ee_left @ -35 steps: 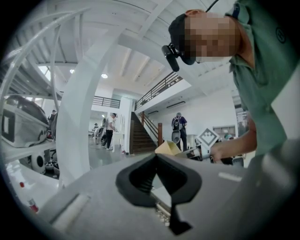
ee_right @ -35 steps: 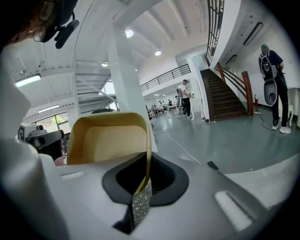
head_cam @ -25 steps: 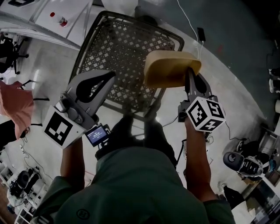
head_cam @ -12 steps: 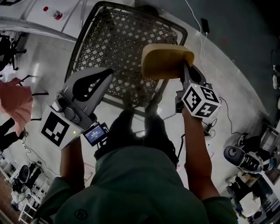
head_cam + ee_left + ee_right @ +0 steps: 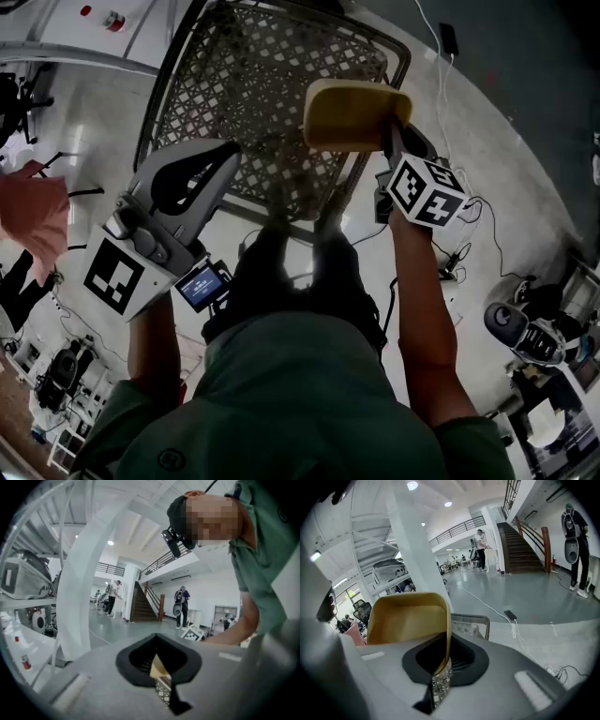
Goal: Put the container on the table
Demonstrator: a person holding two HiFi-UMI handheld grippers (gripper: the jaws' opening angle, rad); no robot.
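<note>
A tan, open-topped container (image 5: 354,114) hangs over the near right corner of a dark metal lattice table (image 5: 262,94). My right gripper (image 5: 390,142) is shut on the container's wall, which runs down between the jaws in the right gripper view (image 5: 405,618). My right gripper (image 5: 439,670) points down at the table's rim (image 5: 476,619). My left gripper (image 5: 228,155) hovers at the table's near left edge, shut with nothing in it. Through the left gripper (image 5: 161,681) a sliver of the container (image 5: 158,666) shows.
A white column (image 5: 84,588) stands by the table. Cables and a power strip (image 5: 448,37) lie on the floor to the right, with dark equipment (image 5: 525,328) further back. A pink cloth (image 5: 33,211) hangs at the left. People stand near a staircase (image 5: 525,545).
Both grippers have sunk toward the table, the right one further. The container stays in the right gripper's grip and sits closer over the table's near right corner.
</note>
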